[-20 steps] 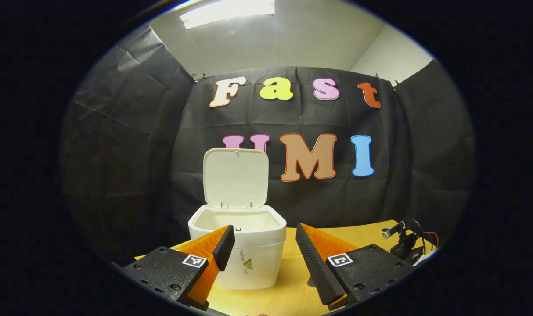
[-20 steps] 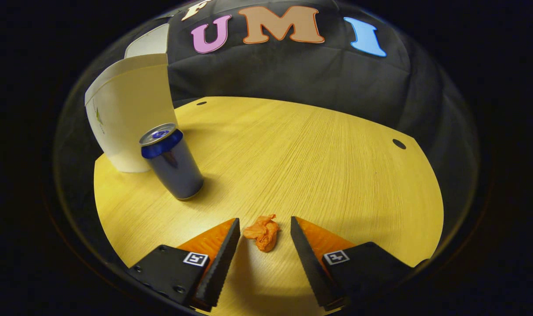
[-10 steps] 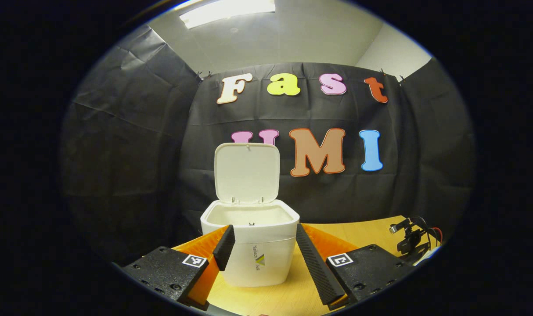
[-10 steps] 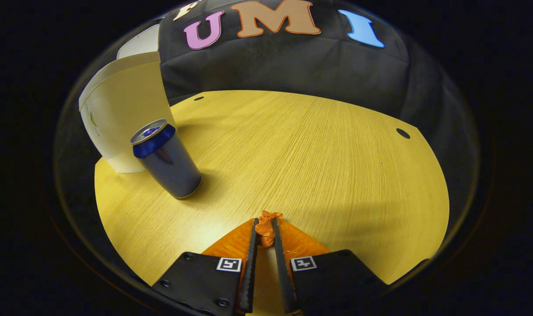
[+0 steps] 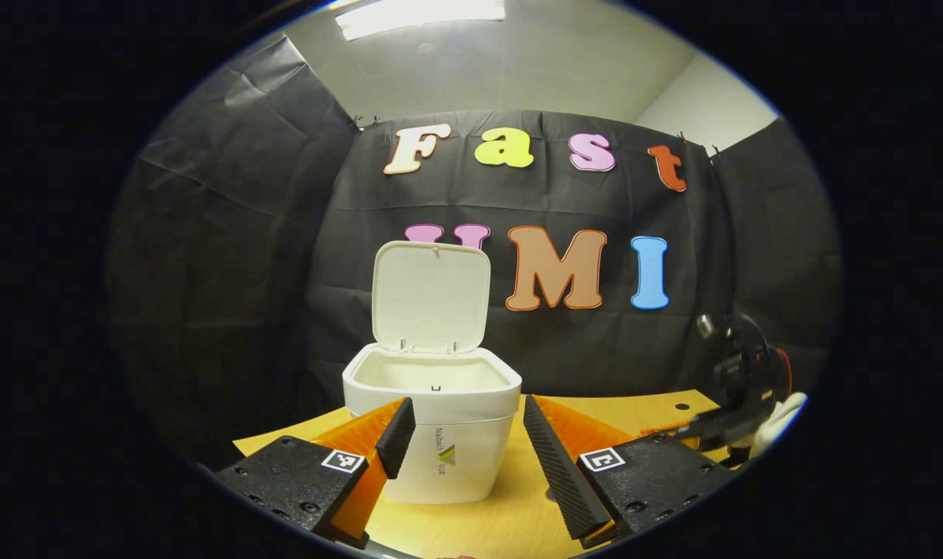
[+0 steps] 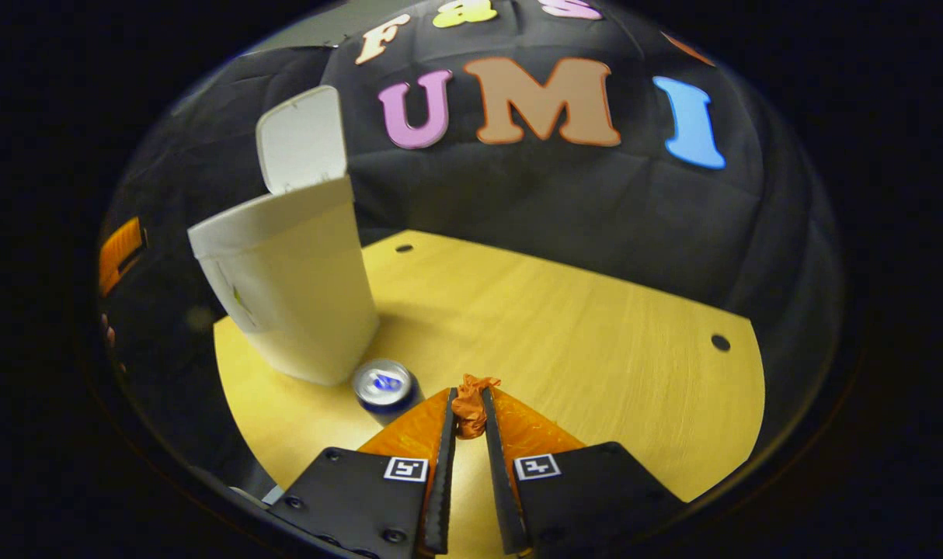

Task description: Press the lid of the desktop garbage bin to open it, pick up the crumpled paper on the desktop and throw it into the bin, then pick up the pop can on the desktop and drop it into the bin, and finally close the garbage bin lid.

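Pinching the crumpled paper [image 6: 470, 407] in the right tool [image 6: 468, 419], above the worktop [image 6: 596, 326] and just right of the bin [image 6: 293, 287], lid [image 6: 300, 138] standing open. Left tool [image 5: 462, 435] spread wide and empty before the bin. Likely light, soft, squashable; gripping mid-wad should suffice. Pop can [image 6: 382, 383] waiting upright beside the bin.

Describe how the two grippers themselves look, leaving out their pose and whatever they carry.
The left gripper and the right gripper are built alike: two long wedge-shaped fingers with ribbed inner faces, each on a black block with visible screws and a small square black-and-white marker. In the left gripper view, the right gripper appears farther off with dark hardware, a red cable and a white glove.
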Available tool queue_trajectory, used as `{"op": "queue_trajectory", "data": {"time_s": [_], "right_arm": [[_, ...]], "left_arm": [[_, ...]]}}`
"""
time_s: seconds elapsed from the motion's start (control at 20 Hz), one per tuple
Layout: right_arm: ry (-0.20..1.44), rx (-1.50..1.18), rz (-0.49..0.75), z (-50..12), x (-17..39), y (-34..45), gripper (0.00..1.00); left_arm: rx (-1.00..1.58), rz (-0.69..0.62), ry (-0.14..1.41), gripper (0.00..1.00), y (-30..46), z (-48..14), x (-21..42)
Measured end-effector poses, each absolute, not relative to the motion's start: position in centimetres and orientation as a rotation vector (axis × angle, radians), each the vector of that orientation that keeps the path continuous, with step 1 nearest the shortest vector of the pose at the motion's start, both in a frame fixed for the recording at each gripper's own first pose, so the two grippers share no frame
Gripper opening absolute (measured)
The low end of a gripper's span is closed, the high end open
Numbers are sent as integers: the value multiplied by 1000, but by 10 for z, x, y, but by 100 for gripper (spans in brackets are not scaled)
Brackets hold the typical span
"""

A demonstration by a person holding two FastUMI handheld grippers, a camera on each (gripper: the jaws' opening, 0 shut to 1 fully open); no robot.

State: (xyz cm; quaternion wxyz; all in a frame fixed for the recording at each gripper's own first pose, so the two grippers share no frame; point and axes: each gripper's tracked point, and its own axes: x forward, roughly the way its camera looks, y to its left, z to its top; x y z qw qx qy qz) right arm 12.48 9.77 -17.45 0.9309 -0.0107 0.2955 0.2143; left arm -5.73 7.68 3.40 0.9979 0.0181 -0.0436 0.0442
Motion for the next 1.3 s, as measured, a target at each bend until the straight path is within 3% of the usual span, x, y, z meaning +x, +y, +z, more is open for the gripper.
{"op": "queue_trajectory", "data": {"time_s": [0.35,0.5,0.8,1.05,1.2,1.3], "right_arm": [[344,-42,706,-37,152,231,28],[329,-41,771,-19,167,274,26],[396,-27,837,-42,177,322,26],[404,-3,819,-46,184,332,44],[390,33,790,-40,195,332,98],[393,53,771,-38,199,329,98]], "left_arm": [[35,63,-90,88,71,37,-56],[36,69,-91,88,75,36,-58],[37,96,-74,88,85,29,-70],[44,101,-52,88,88,22,-75],[55,89,-53,88,86,24,-74],[60,76,-54,88,81,24,-75]]}}
